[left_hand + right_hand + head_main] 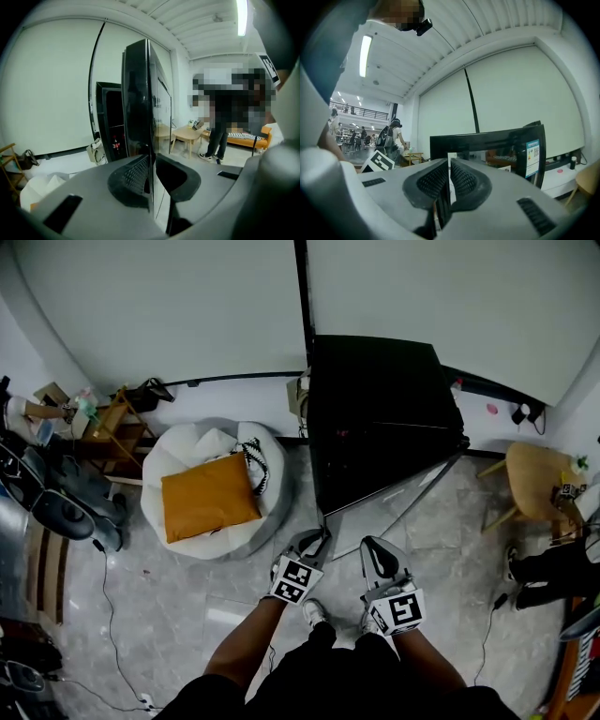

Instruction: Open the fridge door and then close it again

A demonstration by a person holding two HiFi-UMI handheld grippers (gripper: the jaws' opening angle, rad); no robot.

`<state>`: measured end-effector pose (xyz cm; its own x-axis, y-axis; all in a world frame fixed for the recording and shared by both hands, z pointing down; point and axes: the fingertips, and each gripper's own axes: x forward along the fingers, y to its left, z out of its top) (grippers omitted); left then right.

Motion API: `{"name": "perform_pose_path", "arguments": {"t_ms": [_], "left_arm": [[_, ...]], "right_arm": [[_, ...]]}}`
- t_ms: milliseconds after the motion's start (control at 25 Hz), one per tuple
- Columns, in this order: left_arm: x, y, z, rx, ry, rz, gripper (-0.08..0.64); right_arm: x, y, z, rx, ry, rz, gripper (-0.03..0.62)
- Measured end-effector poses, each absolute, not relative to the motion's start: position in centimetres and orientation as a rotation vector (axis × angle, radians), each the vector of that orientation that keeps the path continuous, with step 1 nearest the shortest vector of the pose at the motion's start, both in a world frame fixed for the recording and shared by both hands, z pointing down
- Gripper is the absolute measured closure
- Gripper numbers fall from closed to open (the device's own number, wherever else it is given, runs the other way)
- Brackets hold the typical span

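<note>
The left claw [151, 174] is clamped on the free edge of the fridge door [138, 108], the thin edge being pinched between its ribbed dark pads. The right claw [449, 176] is clenched on nothing, with only a slim slit left between its pads, and it is held just beside the left one. The floor [187, 615] is laid in pale grey marbled tiles, and a thin cable [108, 601] is trailed across it. The room is closed off behind by large white wall panels [169, 306] parted by a dark vertical strip. A white beanbag [183, 451] is set to the left of the fridge [375, 381], with an orange cushion [208, 495] laid on it. A round wooden table [539, 479] is placed to the right. The fridge is stood against the white panels at the middle of the head view, and its door is swung out toward the person (well off the cabinet). The door is seen nearly edge-on from the left gripper view as a tall, glossy black slab in which the room is mirrored. Inside the dark cabinet a bottle [116, 143] with a red label can be made out. The claw bodies are moulded in smooth grey plastic, and each is topped by a cube printed with square black-and-white markers.
</note>
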<state>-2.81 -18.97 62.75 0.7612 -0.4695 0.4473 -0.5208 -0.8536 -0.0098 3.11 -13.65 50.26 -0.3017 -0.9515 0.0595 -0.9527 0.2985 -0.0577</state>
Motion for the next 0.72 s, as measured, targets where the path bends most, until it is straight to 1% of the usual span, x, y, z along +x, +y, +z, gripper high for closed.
{"name": "perform_pose_path", "arguments": {"t_ms": [440,720], "left_arm": [[-2.2,-16.3,63.0,2.798,-0.807,0.683,0.495],[-1.2,-13.1,62.7,2.779,-0.848,0.676,0.497]], "right_arm": [[3.3,-10.9,50.0,1.803,-2.560,0.132,0.572],[5.1,-8.5,50.2,1.748,-2.584,0.120,0.572]]}}
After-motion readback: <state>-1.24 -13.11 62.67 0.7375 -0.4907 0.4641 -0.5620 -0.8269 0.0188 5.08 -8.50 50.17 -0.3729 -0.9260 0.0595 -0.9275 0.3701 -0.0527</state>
